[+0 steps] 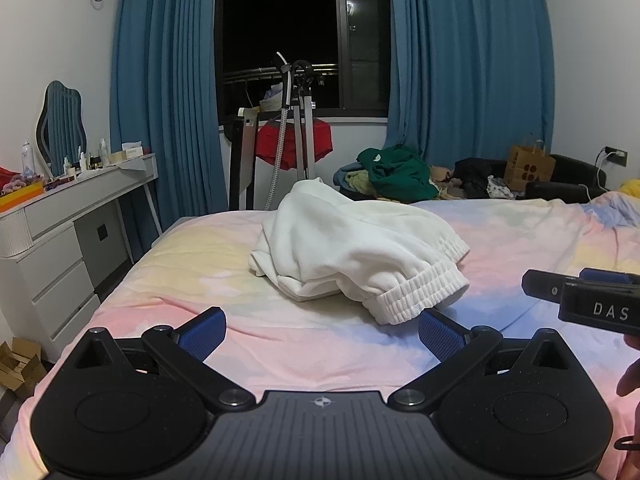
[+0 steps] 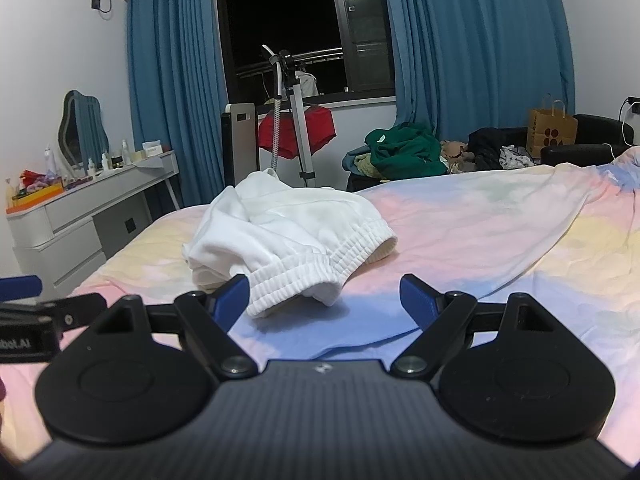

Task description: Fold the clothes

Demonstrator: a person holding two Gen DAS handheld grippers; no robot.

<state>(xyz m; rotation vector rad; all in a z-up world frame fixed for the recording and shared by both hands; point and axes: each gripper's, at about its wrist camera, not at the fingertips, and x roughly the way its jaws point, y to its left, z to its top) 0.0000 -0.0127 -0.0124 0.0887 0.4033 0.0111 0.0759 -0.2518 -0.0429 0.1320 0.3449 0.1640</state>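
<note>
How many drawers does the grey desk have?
3 that I can see, stacked at the desk's left end: top, middle, bottom. More may be hidden.

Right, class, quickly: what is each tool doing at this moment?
Left tool: open, holding nothing, just short of the crumpled white elastic-waisted garment.
Right tool: open, holding nothing, at the garment's waistband.
</note>
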